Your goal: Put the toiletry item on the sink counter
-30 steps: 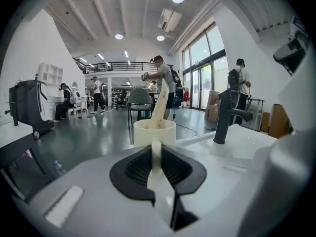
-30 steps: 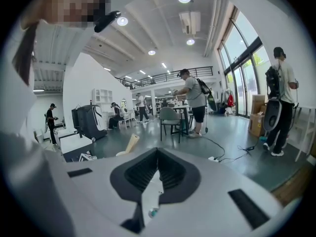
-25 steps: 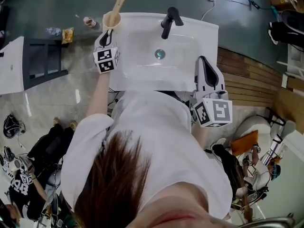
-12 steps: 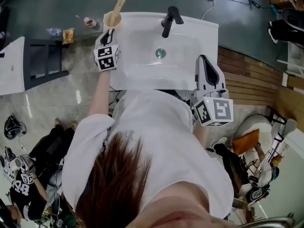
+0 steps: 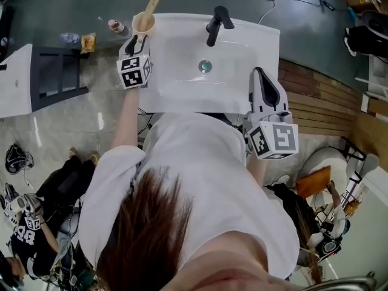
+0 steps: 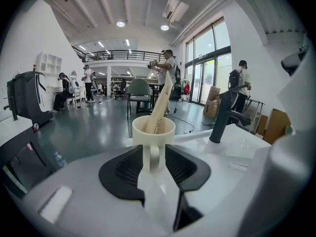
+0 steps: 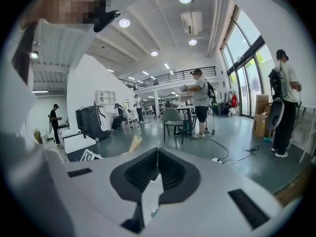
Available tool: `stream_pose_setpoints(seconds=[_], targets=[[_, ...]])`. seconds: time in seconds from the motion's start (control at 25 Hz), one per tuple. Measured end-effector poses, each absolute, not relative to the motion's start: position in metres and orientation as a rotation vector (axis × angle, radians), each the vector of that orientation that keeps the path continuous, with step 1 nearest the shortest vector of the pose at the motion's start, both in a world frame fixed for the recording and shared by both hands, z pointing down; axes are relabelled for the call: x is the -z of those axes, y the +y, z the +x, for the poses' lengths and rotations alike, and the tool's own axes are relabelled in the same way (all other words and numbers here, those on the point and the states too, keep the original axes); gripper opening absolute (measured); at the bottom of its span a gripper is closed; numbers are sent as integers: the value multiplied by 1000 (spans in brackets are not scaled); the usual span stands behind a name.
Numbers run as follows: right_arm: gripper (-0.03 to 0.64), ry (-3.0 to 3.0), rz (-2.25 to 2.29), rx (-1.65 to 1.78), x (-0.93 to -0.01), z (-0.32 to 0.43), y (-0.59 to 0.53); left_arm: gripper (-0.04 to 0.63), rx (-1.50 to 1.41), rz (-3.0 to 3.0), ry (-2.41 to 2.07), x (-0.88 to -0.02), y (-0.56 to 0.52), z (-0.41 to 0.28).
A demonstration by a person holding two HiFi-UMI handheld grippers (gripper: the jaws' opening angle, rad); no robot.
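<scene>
Lying far left: a dark rack (image 5: 57,80) is sitting on the floor, and a small jar (image 5: 114,26) is standing on the floor between it and the sink's back left corner.
Left gripper (image 5: 134,41) (image 6: 154,154): it is reaching over the left edge of the sink, and its jaws are pressing on the cup's handle from both sides.
Cup (image 5: 143,23) (image 6: 153,130): it is staying upright at the back left corner of the sink counter (image 5: 176,99), just ahead of the jaws; whether its base is resting on the counter or hanging just above it is hard to tell from these angles.
Wooden stick (image 5: 153,2) (image 6: 162,100): it is leaning inside the cup, with its upper end tilting up and to the right, away from the person.
Faucet (image 5: 214,26) (image 6: 222,115): it is standing, black, at the back of the basin, well to the right of the cup.
Drain (image 5: 205,66): it is showing in the middle of the basin.
Right gripper (image 5: 259,73) (image 7: 155,157): it is hanging over the sink's right front edge, well apart from the cup, with its jaws pressed together on nothing.
Wooden boards (image 5: 315,102): they are running along the floor to the right of the sink.
</scene>
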State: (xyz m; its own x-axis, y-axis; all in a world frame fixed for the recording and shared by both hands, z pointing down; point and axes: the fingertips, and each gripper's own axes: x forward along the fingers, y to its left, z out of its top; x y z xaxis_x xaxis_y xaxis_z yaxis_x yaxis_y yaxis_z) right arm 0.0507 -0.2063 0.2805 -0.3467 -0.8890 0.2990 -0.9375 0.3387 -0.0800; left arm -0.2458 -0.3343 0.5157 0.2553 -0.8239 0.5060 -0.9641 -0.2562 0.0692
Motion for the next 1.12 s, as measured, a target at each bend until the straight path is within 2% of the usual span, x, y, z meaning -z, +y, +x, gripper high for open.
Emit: stream_pose_setpoints(seconds=[0.8, 1.12], targets=[[11, -2450, 1582, -364, -287, 54, -202, 123, -463, 2223, -1728, -464, -316, -242], [11, -2470, 1559, -352, -286, 54, -200, 41, -369, 2286, -1757, -425, -307, -233]])
